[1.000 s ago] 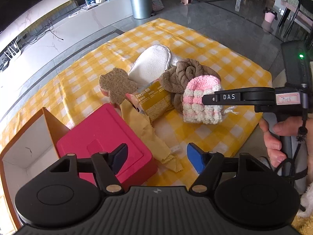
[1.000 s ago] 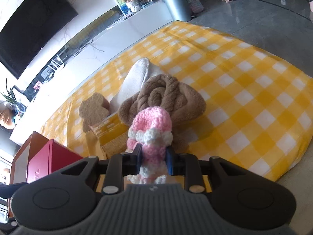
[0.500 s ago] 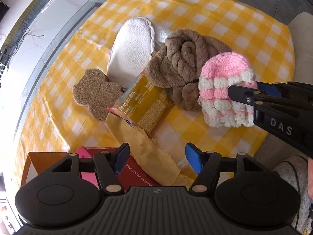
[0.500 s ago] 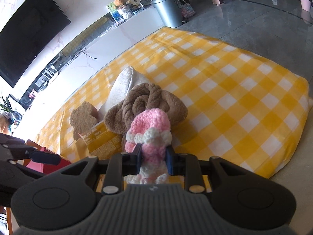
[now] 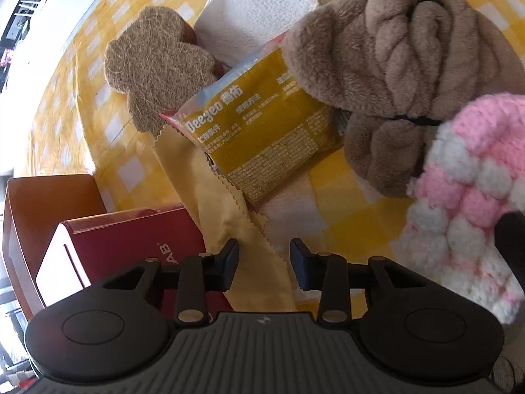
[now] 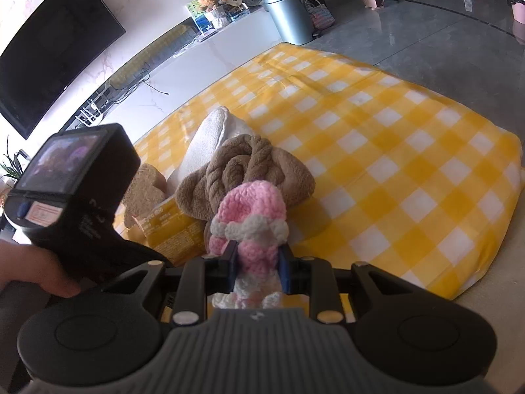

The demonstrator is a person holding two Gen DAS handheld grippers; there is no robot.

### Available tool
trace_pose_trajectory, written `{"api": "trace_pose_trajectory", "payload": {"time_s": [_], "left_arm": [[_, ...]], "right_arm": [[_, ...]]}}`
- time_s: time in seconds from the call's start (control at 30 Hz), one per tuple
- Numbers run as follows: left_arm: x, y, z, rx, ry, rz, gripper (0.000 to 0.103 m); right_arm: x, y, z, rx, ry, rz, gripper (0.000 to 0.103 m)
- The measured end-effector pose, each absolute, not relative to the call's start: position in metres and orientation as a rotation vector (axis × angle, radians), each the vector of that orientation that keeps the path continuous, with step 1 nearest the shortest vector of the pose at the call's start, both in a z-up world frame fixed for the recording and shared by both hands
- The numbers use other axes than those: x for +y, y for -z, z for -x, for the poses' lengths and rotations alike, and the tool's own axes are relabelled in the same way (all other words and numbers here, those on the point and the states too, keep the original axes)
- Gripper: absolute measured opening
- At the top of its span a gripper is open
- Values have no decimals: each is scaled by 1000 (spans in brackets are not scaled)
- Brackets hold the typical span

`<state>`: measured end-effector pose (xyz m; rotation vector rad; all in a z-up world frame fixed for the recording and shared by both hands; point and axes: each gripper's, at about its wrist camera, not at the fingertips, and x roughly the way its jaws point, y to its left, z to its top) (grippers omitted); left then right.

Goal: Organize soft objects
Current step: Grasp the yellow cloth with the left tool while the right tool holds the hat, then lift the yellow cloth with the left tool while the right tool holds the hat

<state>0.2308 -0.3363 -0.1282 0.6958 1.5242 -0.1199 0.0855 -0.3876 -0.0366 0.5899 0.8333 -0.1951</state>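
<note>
L gripper [image 5: 264, 259], jaws narrowing but apart, is straddling yellow cloth [image 5: 229, 216]; R gripper [image 6: 257, 271] is clamping knit hat [image 6: 252, 216]—recommend pinching cloth mid-strip.

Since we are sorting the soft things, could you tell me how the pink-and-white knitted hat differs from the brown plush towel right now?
The knitted hat is pink and white with bobbly stitches; the plush towel is plain brown and twisted into a knot. The hat is the smaller bundle and the towel the bulkier one. The right gripper is shut on the hat, while the towel lies free on the checked cloth. Both are soft textiles, and they touch each other.
</note>
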Motion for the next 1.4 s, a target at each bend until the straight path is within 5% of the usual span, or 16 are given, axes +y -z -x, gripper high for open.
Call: {"api": "trace_pose_trajectory", "payload": {"time_s": [0.1,0.27,0.47,1.4], "left_arm": [[-332,130,-234,1521,105,-669,40],[-320,129,-239,1521,107,-638,11],[-312,131,-231,1469,186,-687,3],[-232,-40,-198,1247,566,-105,1]], "right_arm": [[-389,38,-85,833,190,-594,24],[-389,39,-86,833,181,-592,24],[-388,39,-86,835,181,-577,24],[-369,42,-99,884,210,-467,24]]}}
